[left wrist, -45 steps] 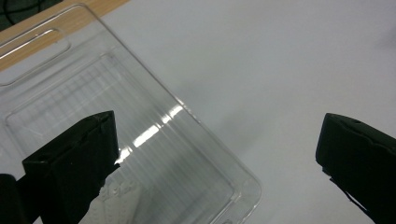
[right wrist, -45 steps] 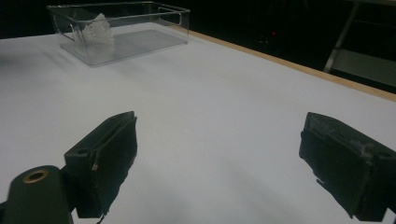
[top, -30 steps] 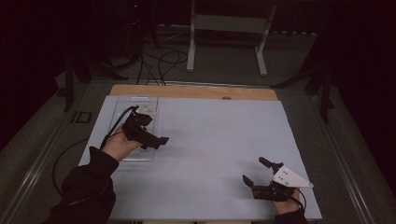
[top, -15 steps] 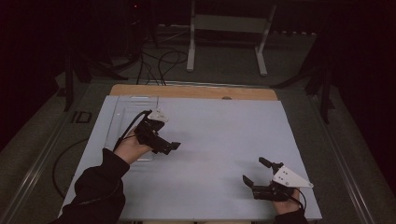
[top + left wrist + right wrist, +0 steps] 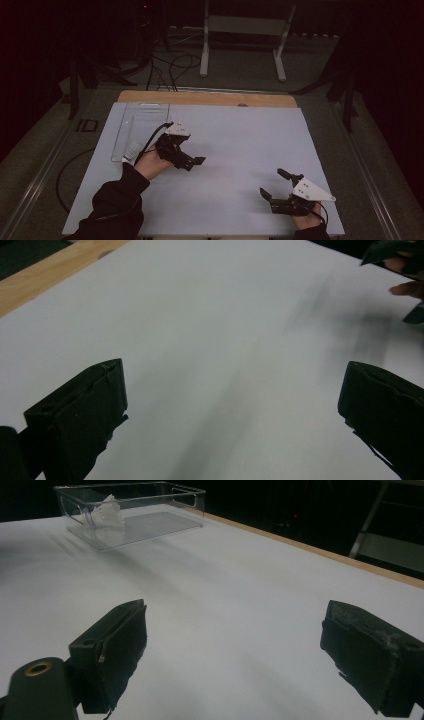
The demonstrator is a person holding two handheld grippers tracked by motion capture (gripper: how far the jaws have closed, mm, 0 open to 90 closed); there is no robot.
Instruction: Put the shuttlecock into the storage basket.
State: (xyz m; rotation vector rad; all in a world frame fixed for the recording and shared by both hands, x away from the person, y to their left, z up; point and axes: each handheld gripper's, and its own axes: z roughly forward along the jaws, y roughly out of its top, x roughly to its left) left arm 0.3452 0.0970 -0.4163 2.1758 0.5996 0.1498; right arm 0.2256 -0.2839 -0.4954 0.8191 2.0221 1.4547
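My left gripper (image 5: 194,163) is held over the white table top (image 5: 240,140), left of its middle, open and empty; in its own view the jaws (image 5: 232,405) stand wide apart above bare white surface. Near the front right corner my right gripper (image 5: 273,183) rests low, also open and empty, with its jaws (image 5: 235,650) spread. A clear plastic tray (image 5: 145,117) lies at the table's left, just behind the left hand. A crumpled white piece (image 5: 132,148) sits at its near end. The right gripper view also shows the tray (image 5: 190,507) and the white piece (image 5: 107,512).
A wooden strip (image 5: 205,97) runs along the table's far edge. Behind it on the dark floor stand a white metal frame (image 5: 245,40) and loose cables (image 5: 165,65). The other hand (image 5: 407,287) shows at the top right of the left gripper view.
My left gripper has moved right, away from the clear tray and toward the table's middle. The right gripper has stayed where it was.
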